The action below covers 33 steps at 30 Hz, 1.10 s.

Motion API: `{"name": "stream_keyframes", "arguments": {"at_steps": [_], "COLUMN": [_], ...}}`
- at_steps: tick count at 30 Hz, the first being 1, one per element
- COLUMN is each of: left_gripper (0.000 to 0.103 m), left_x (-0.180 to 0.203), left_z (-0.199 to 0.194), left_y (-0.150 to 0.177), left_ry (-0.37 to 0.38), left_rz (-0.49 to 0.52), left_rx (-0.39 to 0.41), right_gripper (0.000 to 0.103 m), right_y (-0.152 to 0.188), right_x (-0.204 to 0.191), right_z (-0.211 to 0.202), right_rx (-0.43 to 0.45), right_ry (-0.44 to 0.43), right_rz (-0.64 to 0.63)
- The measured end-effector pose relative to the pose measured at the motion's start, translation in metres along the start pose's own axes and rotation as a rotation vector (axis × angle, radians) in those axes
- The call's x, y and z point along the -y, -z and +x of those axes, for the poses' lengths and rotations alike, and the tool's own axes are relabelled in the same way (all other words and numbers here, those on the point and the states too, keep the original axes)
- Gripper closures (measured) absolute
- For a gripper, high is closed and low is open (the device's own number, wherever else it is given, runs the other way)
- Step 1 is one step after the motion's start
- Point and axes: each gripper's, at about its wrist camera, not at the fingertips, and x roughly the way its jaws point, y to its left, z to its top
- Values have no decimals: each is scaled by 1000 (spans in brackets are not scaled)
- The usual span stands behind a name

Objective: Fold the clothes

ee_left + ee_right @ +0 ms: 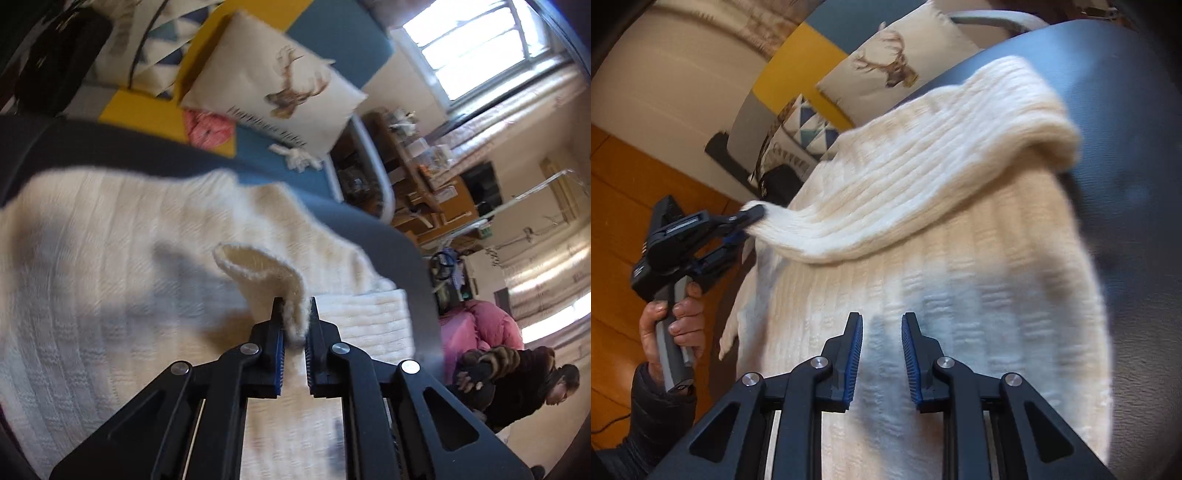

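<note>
currently the cream knit sweater (960, 280) lies spread over a dark grey padded surface (1137, 122), probably to give a flat base for folding. left gripper (295, 317) is pinching the cuff end of a sleeve (886, 195), lifted clear of the body of the garment; judged: the sleeve is being carried across the torso for the first fold. right gripper (882, 332) hovers low over the sweater body, tongs spread and holding nothing, possibly ready to pin the fabric. beyond the surface: a deer-print cushion (273, 88) against a blue and yellow backing, a window (476, 48), cluttered wooden shelving (417, 173), a pink padded jacket (484, 325). both views motion-blurred; knit detail soft.
</note>
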Motion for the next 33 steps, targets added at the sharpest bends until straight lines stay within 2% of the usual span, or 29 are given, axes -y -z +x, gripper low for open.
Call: {"name": "stream_keyframes", "arguments": {"at_steps": [3, 6, 9, 15, 20, 26, 30, 33], "left_gripper": [94, 94, 94, 94, 94, 94, 94, 94], "left_x": [44, 97, 147, 246, 310, 348, 352, 350], "left_z": [-16, -27, -35, -46, -37, -25, -21, -20], "left_y": [-18, -37, -51, -71, -77, -78, -80, -82], "left_ry": [68, 133, 186, 272, 298, 329, 333, 346], "left_rz": [62, 130, 191, 319, 390, 424, 421, 413], "left_rx": [34, 50, 66, 97, 88, 65, 56, 49], "right_gripper": [80, 79, 79, 79, 79, 75, 75, 75], "right_y": [-2, -2, -1, -5, -13, -26, -37, -45], "right_x": [26, 48, 65, 74, 76, 61, 47, 41], "right_z": [-23, -44, -56, -65, -63, -51, -39, -33], "right_rx": [66, 132, 161, 196, 240, 267, 280, 293], "right_ry": [-8, 45, 79, 107, 111, 103, 117, 170], "right_rz": [100, 165, 214, 220, 219, 176, 127, 94]}}
